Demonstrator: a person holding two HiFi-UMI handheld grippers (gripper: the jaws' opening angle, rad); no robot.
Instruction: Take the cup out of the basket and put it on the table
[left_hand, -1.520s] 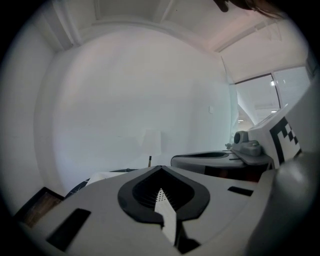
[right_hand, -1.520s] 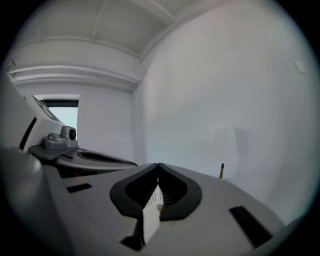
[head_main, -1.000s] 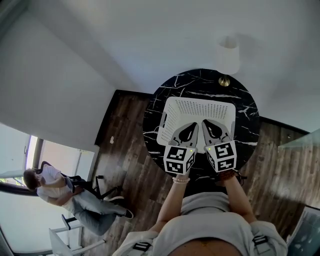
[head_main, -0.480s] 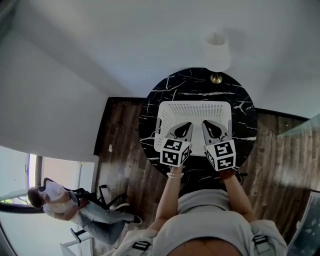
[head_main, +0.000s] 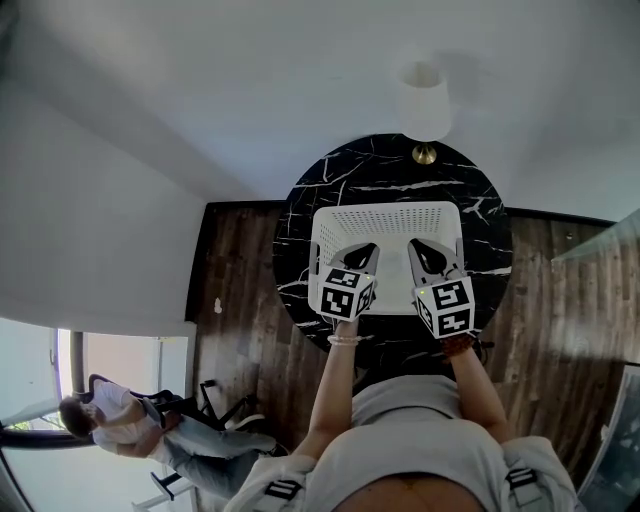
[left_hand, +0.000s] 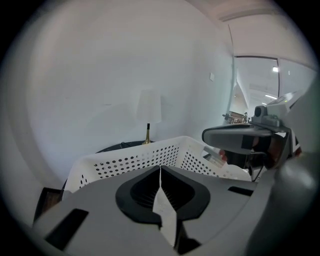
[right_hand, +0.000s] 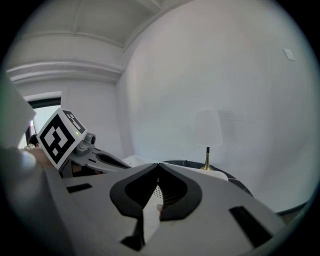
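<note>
The left hand-held gripper (head_main: 362, 250) and the right hand-held gripper (head_main: 425, 250) hang side by side over the white perforated basket (head_main: 385, 212). Each has its jaws pressed together at the tips with nothing between them. The basket sits mid-worktop (head_main: 400, 165), its near wall close to the near edge, and a lamp (head_main: 424, 105) stands at the far edge. The cup does not show in any view; it is presumably down inside the basket, beneath the grippers or behind the wall. A cup is likely light, rigid and smooth-sided, possibly breakable, so a modest pinch across its rim, one jaw inside and one outside, seems safest once the jaws part.
</note>
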